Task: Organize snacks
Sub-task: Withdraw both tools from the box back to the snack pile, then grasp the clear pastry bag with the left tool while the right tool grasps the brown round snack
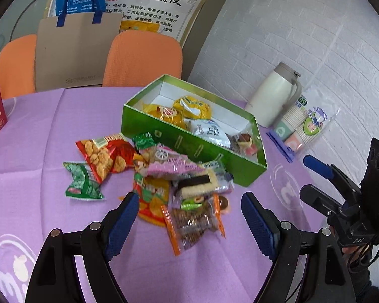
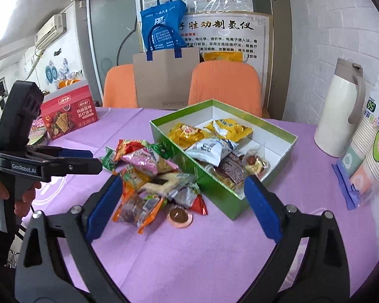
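Progress: partial | green box [image 2: 216,176] at 12 o'clock holds several packets | snack pile [image 1: 161,176] on purple surface [image 1: 38,139] at its 8 o'clock remains | my left tool [image 1: 189,217] spread, empty | my right tool [image 2: 182,202] spread, empty

right gripper [image 2: 182,202] jaws wide, empty | snack pile [image 2: 154,174] beside green box [image 2: 214,189]

White brick wall [image 2: 328,25] behind two orange chairs [image 2: 224,85] — purple-clothed table [image 2: 189,252], wall air conditioner [image 2: 50,30].
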`<state>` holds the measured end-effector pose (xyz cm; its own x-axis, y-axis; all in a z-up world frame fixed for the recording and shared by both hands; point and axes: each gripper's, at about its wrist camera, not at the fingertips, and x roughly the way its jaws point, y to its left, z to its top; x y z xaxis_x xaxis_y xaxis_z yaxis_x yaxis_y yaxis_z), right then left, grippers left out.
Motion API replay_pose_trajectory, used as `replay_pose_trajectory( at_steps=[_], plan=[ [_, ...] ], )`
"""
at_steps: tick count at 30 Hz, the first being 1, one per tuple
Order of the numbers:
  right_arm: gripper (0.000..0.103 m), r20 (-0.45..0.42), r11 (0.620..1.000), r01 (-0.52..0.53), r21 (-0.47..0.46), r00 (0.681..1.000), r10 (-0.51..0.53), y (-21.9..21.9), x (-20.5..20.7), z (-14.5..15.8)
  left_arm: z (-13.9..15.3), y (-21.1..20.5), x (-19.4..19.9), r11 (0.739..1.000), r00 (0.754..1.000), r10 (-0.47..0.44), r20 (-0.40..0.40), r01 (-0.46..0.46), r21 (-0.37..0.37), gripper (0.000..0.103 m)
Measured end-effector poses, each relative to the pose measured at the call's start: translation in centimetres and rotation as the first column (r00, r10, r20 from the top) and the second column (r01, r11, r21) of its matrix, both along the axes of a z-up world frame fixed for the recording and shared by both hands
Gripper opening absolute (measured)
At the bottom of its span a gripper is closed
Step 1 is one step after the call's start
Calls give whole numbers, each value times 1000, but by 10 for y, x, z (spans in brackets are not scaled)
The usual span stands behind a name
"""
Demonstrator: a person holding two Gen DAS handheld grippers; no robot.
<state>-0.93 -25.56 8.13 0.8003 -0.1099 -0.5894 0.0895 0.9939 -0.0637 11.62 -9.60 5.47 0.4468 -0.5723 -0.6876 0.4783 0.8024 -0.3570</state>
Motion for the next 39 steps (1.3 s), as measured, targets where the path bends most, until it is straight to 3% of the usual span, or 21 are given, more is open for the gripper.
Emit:
replay_pose_trajectory(
  at_steps=[7, 16, 17, 18, 23, 29, 35, 37, 38, 39],
  plan=[
    [96, -99, 999, 17, -40, 995, -21, 2, -15, -37, -40, -9, -16, 999, 996, -50, -72, 51, 14, 85],
    [96, -121, 999, 47, -12, 991, -48, -4, -20, -47, -66, -54, 2, 991, 992, -93, -90, 101, 90, 83],
    [96, -126, 999, 49, -12, 991, -51, -5, -19, -48, -69, -55, 4, 991, 991, -89, -95, 98, 90, 81],
    [96, -131, 999, 51, -10, 990, -52, -5, -19, -49, -72, -54, 6, 992, 992, -88, -91, 95, 87, 67],
    [96, -168, 999, 42, 9, 985, -40, -8, -10, -60, -71, -39, -1, 994, 992, -88, -94, 94, 61, 58],
    [80, -263, 997, 23, 75, 965, -2, -9, 23, -86, -69, -2, -19, 995, 996, -34, -86, 41, 90, 59],
    [69, -327, 1000, -1, 30, 945, 11, -1, 57, -105, -67, 24, -25, 999, 995, 8, -100, -3, 53, 63],
    [60, -335, 1000, -9, -1, 942, 8, 1, 62, -108, -67, 23, -28, 998, 995, 7, -95, -1, 57, 64],
    [47, -339, 1000, -13, -6, 941, 10, 0, 64, -110, -67, 23, -29, 998, 995, 2, -96, 4, 57, 65],
    [42, -347, 1000, -11, -3, 938, 9, -2, 65, -112, -68, 23, -29, 998, 995, -1, -96, 7, 59, 65]
  ],
)
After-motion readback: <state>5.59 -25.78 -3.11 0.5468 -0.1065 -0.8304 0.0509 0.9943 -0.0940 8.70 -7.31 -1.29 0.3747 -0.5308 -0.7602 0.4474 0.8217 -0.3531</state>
